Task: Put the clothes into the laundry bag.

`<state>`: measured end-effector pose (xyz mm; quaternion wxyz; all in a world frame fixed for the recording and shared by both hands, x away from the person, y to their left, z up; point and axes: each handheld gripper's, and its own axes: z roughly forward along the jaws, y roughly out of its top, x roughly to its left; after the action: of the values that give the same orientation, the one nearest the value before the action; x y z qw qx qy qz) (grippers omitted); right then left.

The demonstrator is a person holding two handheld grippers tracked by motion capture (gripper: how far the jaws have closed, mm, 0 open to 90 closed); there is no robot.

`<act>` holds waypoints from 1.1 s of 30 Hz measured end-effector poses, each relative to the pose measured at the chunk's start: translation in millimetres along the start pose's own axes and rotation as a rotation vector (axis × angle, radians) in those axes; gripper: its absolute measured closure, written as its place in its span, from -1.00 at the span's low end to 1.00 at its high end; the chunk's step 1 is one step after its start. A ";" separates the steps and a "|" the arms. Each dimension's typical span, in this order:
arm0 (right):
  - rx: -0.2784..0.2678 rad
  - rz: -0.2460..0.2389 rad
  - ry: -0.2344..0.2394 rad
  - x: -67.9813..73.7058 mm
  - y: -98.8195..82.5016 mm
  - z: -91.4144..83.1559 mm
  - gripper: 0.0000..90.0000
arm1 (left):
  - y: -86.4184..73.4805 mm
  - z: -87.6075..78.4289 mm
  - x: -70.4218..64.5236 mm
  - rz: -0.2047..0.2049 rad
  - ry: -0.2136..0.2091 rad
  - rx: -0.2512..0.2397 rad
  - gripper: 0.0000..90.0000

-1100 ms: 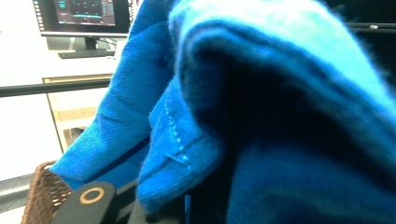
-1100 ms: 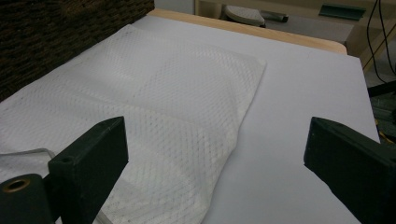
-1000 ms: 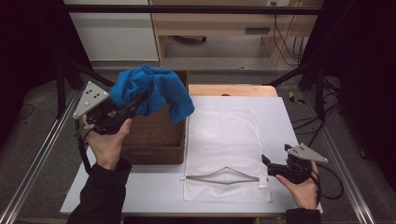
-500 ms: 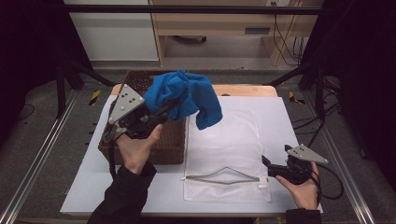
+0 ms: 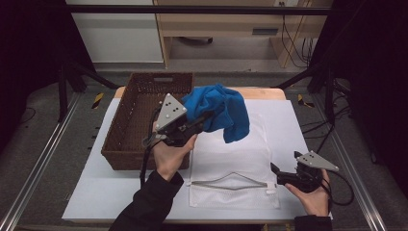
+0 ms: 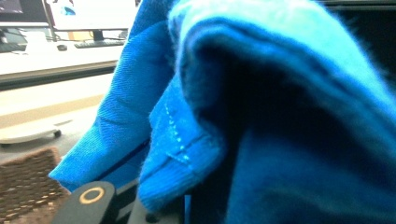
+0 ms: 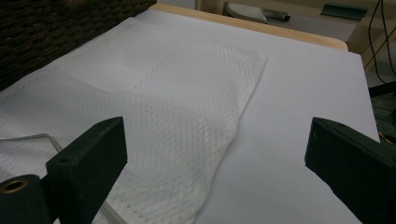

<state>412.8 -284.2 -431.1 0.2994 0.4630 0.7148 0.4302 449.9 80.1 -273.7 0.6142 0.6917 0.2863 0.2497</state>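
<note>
1. Item in hand: a blue knitted garment [image 5: 219, 113], soft and limp. It drapes and folds under its own weight, and I judge it light, not fragile, with a fuzzy surface unlikely to slip.
2. Location: it hangs clear of the table [image 5: 284, 120], above the white mesh laundry bag [image 5: 231, 159], at roughly 3 o'clock from the wicker basket [image 5: 139, 120].
3. Grip point: a bunched fold is best. A single layer would likely stretch and slide.
4. Left fingers [image 5: 204, 118]: pinching a gathered fold of the garment, closed down narrow on the cloth. In the left gripper view the fabric [image 6: 261, 116] drapes over them.
5. Right fingers [image 5: 275, 171]: spread wide, holding nothing, low at the bag's 4 o'clock corner beside its zip opening [image 5: 233, 182]. In the right gripper view the mesh [image 7: 154, 112] lies ahead, untouched.
</note>
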 end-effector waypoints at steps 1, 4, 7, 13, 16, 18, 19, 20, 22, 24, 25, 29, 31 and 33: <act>0.001 0.003 0.002 0.5 -0.1 0.2 -0.86 | -1.6 4.0 -2.3 -0.002 -0.007 0.001 0.59; 0.004 0.001 0.006 1.5 -0.8 0.5 -0.86 | -6.1 14.6 -7.8 -0.009 -0.023 0.012 0.59; 0.004 -0.001 0.011 1.3 -1.1 0.4 -0.87 | -12.3 26.4 -13.5 -0.011 -0.036 0.029 0.59; 0.000 0.002 0.013 -0.3 -1.9 -0.6 -0.87 | -29.1 50.0 -22.8 -0.012 -0.059 0.079 0.59; -0.004 0.003 0.013 -1.3 -2.1 -1.1 -0.87 | -46.3 67.4 -28.9 -0.014 -0.072 0.126 0.59; -0.003 0.003 0.013 -1.3 -2.3 -1.1 -0.87 | -50.5 70.9 -30.4 -0.012 -0.076 0.135 0.59; -0.004 0.004 0.015 -1.3 -2.5 -0.9 -0.87 | -54.5 73.9 -31.6 -0.012 -0.080 0.144 0.59; -0.003 0.003 0.015 -1.2 -2.5 -0.9 -0.87 | -58.6 76.8 -32.8 -0.015 -0.081 0.152 0.59; -0.001 0.005 0.016 -1.2 -2.6 -0.7 -0.87 | -66.7 82.2 -34.7 -0.016 -0.087 0.167 0.59; 0.000 0.003 0.015 -0.9 -2.8 -0.2 -0.86 | -74.7 87.4 -36.1 -0.018 -0.094 0.180 0.59; 0.001 0.003 0.017 -0.5 -2.9 0.3 -0.86 | -78.6 89.6 -36.7 -0.023 -0.096 0.187 0.59; 0.007 0.001 0.019 0.6 -3.6 2.4 -0.86 | -91.1 96.2 -37.0 -0.040 -0.098 0.210 0.58; 0.010 -0.002 0.022 1.0 -3.8 3.0 -0.86 | -96.3 98.2 -36.5 -0.046 -0.096 0.219 0.58; 0.012 -0.001 0.023 1.3 -3.9 3.4 -0.86 | -101.7 100.4 -36.3 -0.047 -0.089 0.235 0.58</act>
<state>413.5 -282.6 -436.2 0.2885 0.4593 0.7210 0.4312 485.0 -8.1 -386.5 0.5469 0.7622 0.3022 0.1689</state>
